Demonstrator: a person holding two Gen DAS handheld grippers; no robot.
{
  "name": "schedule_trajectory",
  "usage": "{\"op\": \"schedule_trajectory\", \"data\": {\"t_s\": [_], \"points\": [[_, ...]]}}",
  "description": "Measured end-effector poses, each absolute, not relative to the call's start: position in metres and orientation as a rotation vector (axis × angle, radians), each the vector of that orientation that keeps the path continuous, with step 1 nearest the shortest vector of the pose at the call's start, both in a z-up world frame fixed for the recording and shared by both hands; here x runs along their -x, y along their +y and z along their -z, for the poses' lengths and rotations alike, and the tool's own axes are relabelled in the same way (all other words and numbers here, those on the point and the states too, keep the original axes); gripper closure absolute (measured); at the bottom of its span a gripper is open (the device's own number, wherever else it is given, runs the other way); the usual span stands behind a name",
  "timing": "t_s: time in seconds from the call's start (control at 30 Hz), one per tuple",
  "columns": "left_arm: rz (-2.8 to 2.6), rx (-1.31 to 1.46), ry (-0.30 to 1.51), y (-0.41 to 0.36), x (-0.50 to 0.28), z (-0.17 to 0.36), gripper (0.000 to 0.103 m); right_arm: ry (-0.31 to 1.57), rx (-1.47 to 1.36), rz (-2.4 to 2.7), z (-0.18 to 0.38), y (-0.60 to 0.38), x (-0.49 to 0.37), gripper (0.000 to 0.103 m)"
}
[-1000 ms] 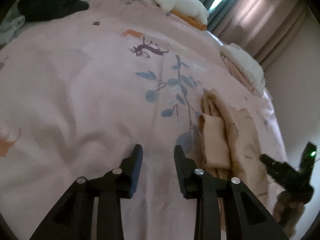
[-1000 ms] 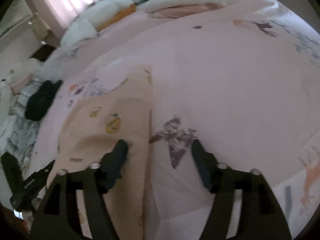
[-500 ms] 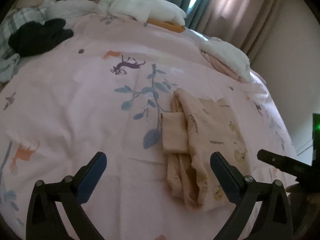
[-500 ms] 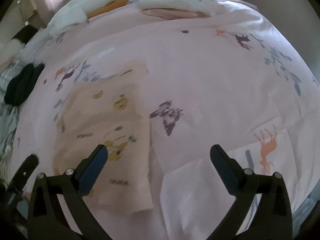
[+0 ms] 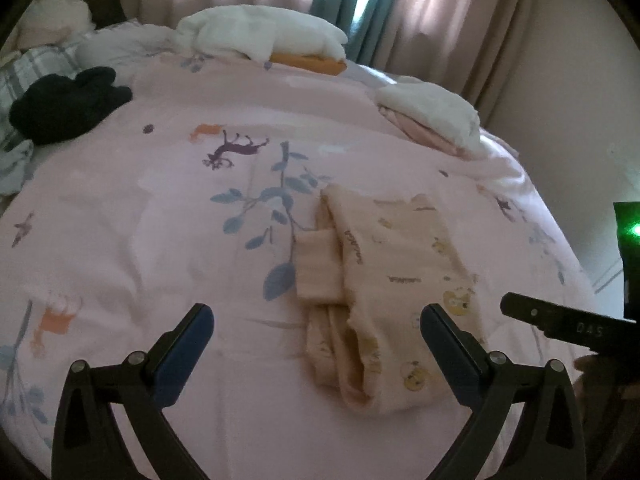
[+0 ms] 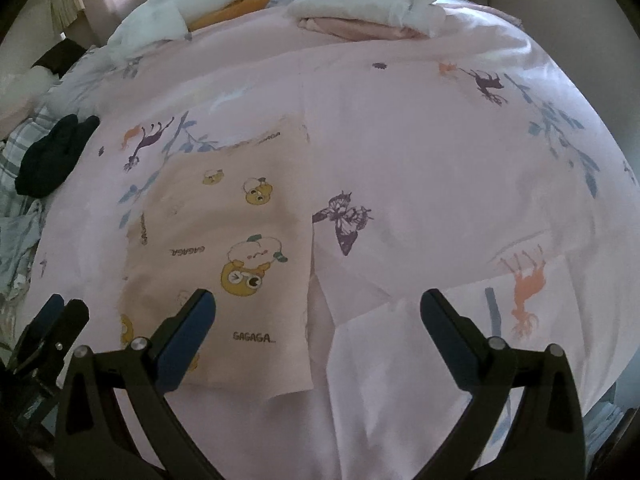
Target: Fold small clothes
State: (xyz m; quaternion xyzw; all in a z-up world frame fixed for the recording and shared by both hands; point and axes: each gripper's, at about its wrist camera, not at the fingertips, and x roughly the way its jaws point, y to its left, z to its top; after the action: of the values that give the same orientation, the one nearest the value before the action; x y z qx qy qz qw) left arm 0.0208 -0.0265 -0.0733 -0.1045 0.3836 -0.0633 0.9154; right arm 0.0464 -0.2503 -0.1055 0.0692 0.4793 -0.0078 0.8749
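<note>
A small peach garment [image 5: 392,280] printed with cartoon bears lies folded flat on the pink bedspread [image 5: 160,200]. In the left wrist view its cuff sticks out to the left. My left gripper [image 5: 318,324] hovers above its near edge, open and empty. In the right wrist view the same peach garment [image 6: 224,248] lies left of centre. My right gripper [image 6: 318,312] stands open above its right edge, holding nothing. The right gripper's finger [image 5: 560,324] shows at the right of the left wrist view. The left gripper's finger [image 6: 48,332] shows at the lower left of the right wrist view.
A black garment [image 5: 64,104] lies at the bed's far left. Two stacks of folded white, orange and pink clothes [image 5: 280,40] [image 5: 432,116] sit at the far side. Curtains [image 5: 400,8] hang behind. Plaid fabric [image 6: 16,152] is bunched at the left edge.
Both grippers went from narrow to wide open and rose away from the bedspread. The peach garment stays flat on the bed, now seen whole.
</note>
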Motion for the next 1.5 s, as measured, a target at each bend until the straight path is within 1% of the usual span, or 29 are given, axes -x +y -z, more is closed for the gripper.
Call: {"op": "schedule_trajectory", "data": {"t_s": [0.2, 0.67, 0.87, 1.5], "points": [[0.134, 0.173, 0.792, -0.035, -0.021, 0.074, 0.001, 1.002, -0.151, 0.026, 0.105, -0.252, -0.046, 0.0], [0.258, 0.18, 0.772, -0.052, -0.015, 0.07, 0.001, 1.035, -0.136, 0.014, 0.112, -0.25, -0.05, 0.0], [0.264, 0.161, 0.789, -0.061, -0.015, 0.073, 0.001, 1.032, -0.137, 0.007, 0.111, -0.251, -0.049, 0.0], [0.246, 0.179, 0.795, -0.056, -0.015, 0.074, 0.001, 1.026, -0.093, -0.052, 0.108, -0.236, -0.047, 0.0]]}}
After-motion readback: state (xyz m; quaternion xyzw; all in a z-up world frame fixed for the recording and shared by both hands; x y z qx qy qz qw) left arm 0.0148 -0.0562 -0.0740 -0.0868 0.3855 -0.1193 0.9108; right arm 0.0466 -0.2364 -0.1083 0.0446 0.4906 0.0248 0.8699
